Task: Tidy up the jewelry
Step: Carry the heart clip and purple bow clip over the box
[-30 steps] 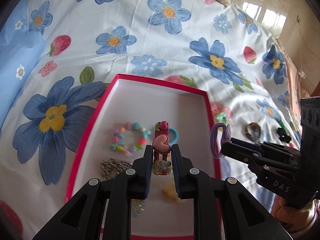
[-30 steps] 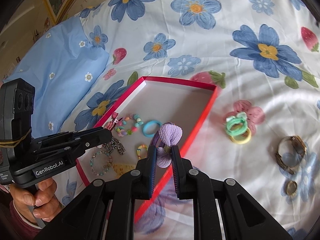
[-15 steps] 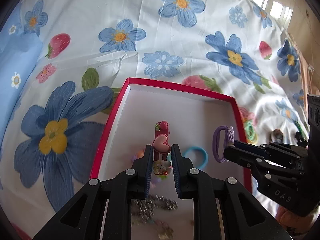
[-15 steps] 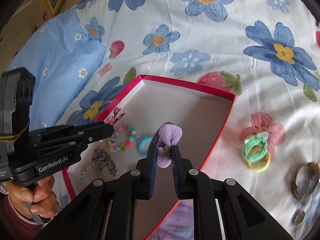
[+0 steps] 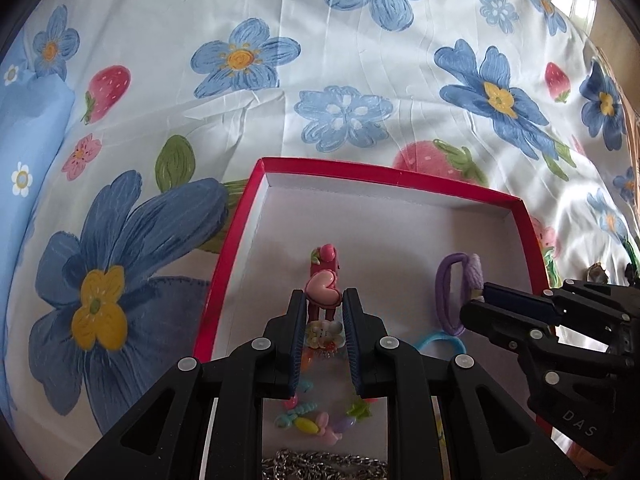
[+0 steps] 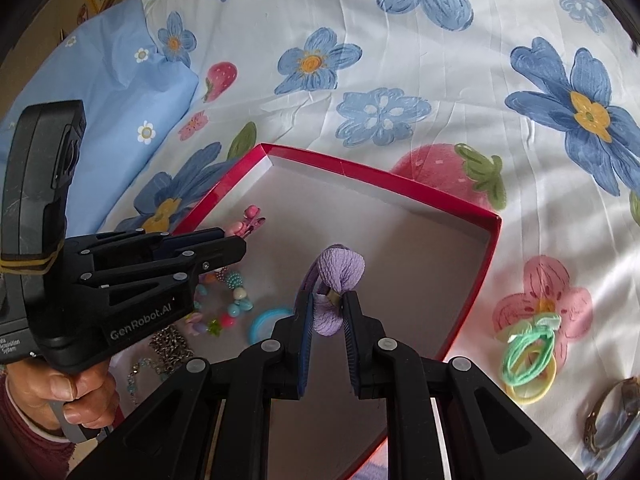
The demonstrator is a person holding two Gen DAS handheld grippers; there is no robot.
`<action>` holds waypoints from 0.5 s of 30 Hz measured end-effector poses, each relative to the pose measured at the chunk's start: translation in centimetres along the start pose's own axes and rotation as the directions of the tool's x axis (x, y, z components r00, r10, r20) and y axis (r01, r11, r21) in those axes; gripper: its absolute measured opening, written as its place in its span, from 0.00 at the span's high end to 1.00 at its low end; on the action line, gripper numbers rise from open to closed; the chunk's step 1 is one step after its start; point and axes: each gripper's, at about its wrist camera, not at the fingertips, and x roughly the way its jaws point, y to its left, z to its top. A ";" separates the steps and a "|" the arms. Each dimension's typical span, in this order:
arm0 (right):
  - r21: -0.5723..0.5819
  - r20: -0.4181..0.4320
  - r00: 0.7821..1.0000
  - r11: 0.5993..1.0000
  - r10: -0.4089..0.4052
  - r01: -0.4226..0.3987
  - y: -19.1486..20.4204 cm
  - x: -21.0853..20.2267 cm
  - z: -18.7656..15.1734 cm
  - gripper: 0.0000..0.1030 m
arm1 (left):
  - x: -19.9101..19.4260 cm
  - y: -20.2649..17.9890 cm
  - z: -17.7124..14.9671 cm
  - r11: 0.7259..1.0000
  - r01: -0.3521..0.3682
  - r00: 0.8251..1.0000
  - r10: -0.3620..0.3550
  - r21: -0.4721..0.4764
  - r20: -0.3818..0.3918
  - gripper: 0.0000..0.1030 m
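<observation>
Left wrist view: left tongs (image 5: 322, 322) are clamped on a pink heart hair clip (image 5: 323, 280), held above the red box (image 5: 400, 179) on the bed, evidently for deposit. At 3 o'clock, right tongs (image 6: 327, 312) pinch a purple hair tie (image 6: 336, 276) over the same box. Beaded bracelet (image 6: 230, 300) already lies inside; green and yellow ties (image 6: 530, 354) lie outside.

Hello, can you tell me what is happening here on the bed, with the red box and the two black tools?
A person is sorting jewelry into a red box on a flowered bedsheet. The left gripper is shut on a pink hair clip, and the right gripper is shut on a purple hair tie; both hang over the box. A bead bracelet, a blue ring and a chain already lie inside. Green and yellow hair ties wait outside on the sheet.
</observation>
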 end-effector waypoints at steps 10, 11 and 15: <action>-0.005 -0.015 1.000 1.000 -0.003 0.003 -0.2 0.7 0.0 0.82 | 0.7 0.2 -0.1 1.000 -0.007 1.000 0.007 -0.006 -0.013 0.82; -0.004 -0.014 1.000 1.000 -0.003 0.002 -0.1 0.7 0.0 0.82 | 0.6 0.4 -0.2 1.000 -0.010 1.000 0.010 -0.010 -0.014 0.82; -0.001 -0.010 1.000 1.000 0.002 -0.002 -0.1 0.7 0.0 0.81 | 0.7 0.4 -0.2 1.000 -0.011 1.000 0.011 -0.015 -0.013 0.81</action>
